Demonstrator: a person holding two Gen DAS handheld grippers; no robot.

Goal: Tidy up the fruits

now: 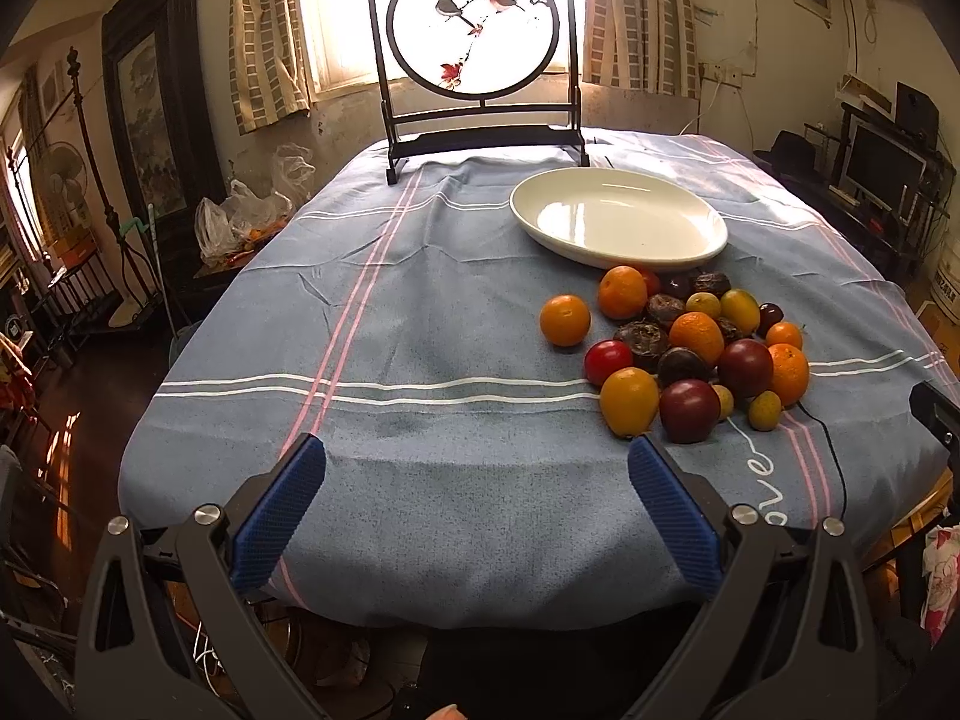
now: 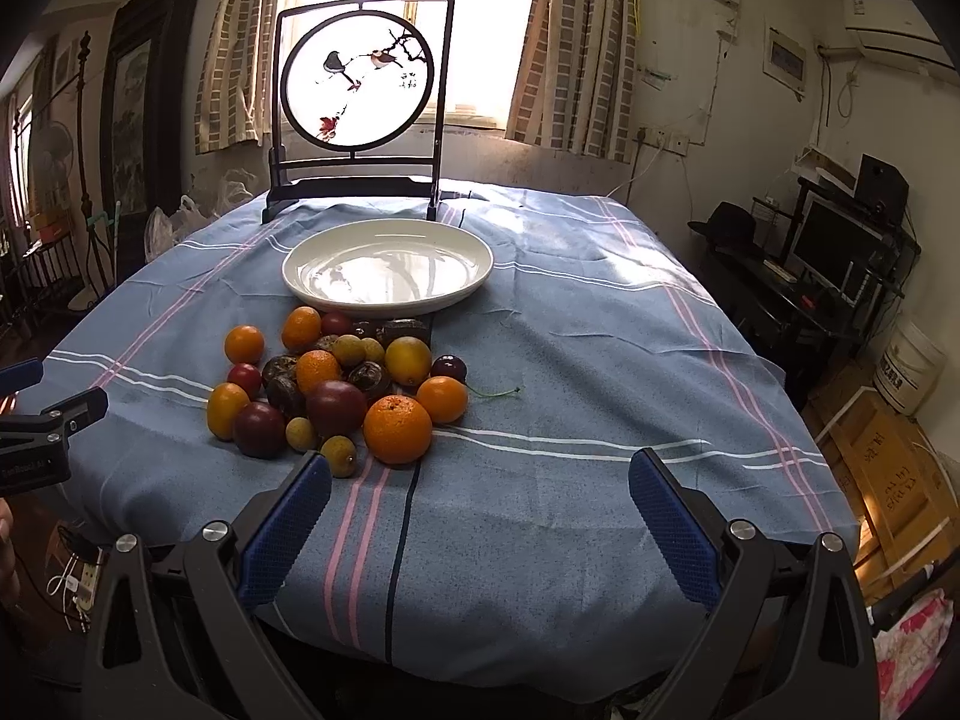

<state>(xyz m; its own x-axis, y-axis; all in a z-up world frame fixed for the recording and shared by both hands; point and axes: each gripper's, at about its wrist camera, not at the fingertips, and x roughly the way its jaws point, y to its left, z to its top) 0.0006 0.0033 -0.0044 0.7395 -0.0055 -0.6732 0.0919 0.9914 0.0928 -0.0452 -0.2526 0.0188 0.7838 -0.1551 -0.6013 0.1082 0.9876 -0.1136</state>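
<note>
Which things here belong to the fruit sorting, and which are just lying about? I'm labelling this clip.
Belongs to the job:
fruit pile
white plate, nothing on it
left hand-held gripper, open
right hand-held gripper, open

Just lying about:
bird screen
loose green stem
striped tablecloth

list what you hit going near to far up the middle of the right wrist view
right gripper → big orange at the front of the fruit pile → white plate → bird screen → window
</note>
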